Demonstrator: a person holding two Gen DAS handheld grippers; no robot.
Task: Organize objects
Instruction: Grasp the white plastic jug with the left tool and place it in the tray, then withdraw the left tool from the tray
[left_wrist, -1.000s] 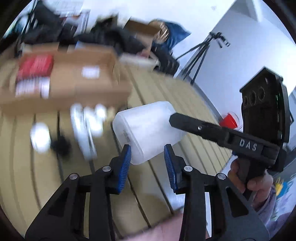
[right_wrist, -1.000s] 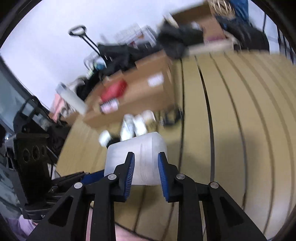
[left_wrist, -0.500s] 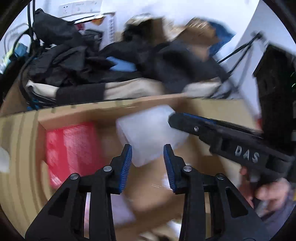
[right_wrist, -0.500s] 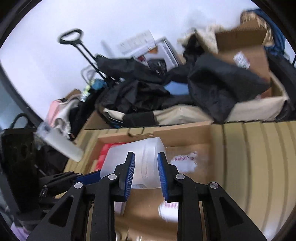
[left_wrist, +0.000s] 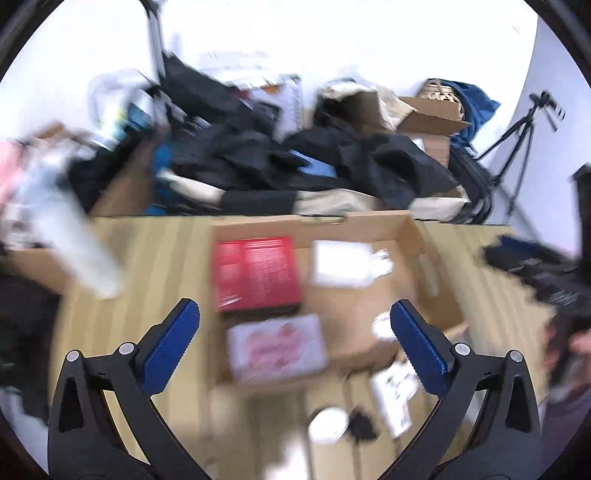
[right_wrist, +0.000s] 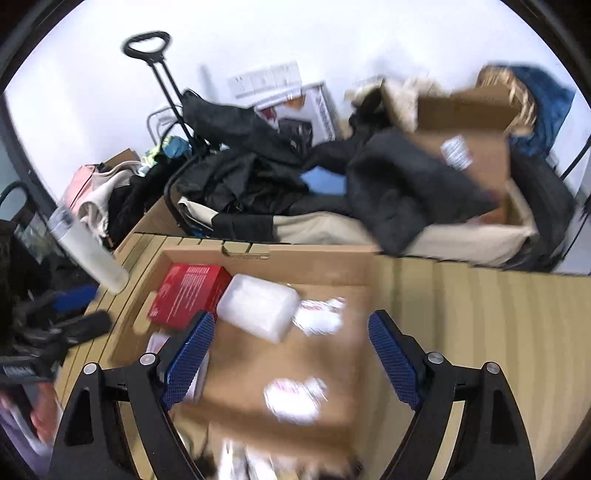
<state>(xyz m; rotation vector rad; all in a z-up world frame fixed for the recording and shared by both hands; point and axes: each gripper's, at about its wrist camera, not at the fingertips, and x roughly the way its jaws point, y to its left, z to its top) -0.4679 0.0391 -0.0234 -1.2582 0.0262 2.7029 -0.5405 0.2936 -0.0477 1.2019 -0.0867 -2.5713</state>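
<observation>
A translucent white plastic container lies inside the open cardboard box, beside a red box; it also shows in the left wrist view, blurred. My left gripper is open and empty, above the box's near side, over the red box and a pink-patterned packet. My right gripper is open and empty, just in front of the container, not touching it. The cardboard box sits on a slatted wooden table.
A tall clear bottle stands at the table's left edge. Black clothes and bags pile up behind the box, with another carton. Small white and black items lie on the table before the box. A tripod stands far right.
Both grippers held the container over the box; they have opened wide and pulled back, and the container now lies in the box beside the red box.
</observation>
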